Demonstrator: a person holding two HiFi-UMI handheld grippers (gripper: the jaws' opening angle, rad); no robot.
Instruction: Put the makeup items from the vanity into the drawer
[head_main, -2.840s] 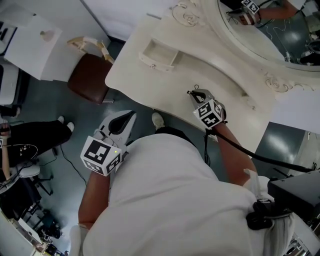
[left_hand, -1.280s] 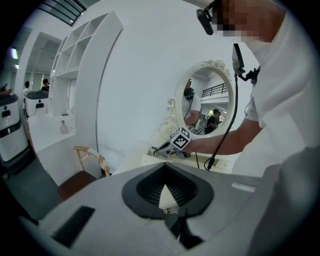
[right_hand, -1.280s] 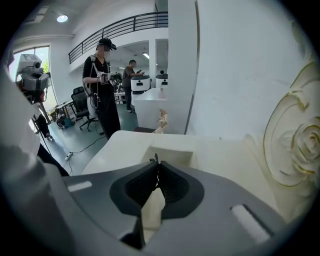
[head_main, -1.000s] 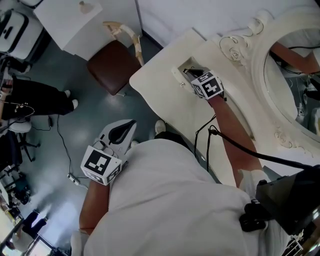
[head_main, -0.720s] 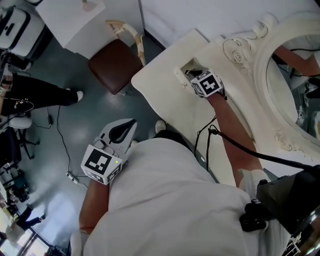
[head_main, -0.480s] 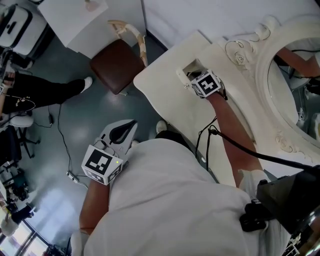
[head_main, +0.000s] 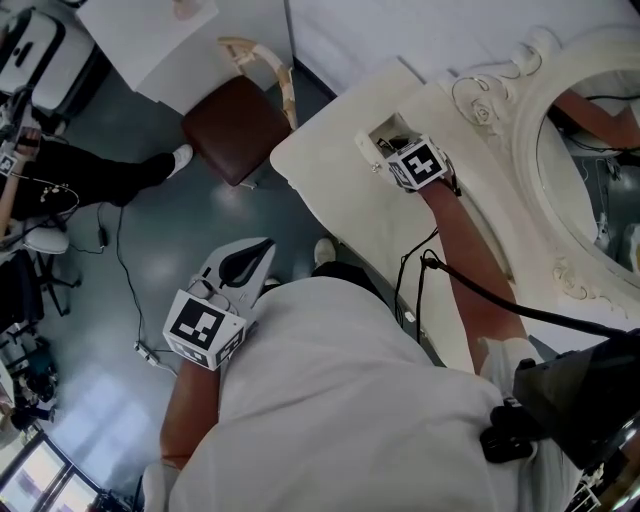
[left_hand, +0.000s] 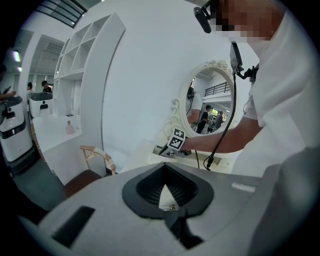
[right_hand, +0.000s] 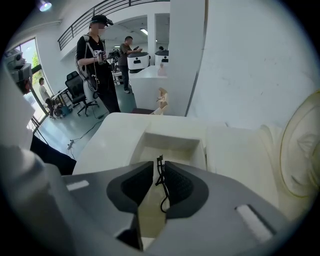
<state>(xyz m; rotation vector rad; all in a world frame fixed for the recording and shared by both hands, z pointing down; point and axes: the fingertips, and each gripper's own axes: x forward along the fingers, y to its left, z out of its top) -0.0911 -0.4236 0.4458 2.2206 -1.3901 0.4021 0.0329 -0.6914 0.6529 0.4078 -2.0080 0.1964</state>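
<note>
No legible text, brand, number or sign is showing in any view. The left marker cube (head_main: 203, 328) and right marker cube (head_main: 417, 165) are showing only black-and-white square patterns, not letters or digits. Background objects are too small to read.

Closed left gripper (left_hand: 164, 168) low at the person's side, right arm (head_main: 470, 290) outstretched, right gripper (right_hand: 157, 166) nipping a thin black item (right_hand: 161, 188)

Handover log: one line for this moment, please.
right gripper | holding thin black wire item over open cream drawer | left gripper | shut, empty
</note>
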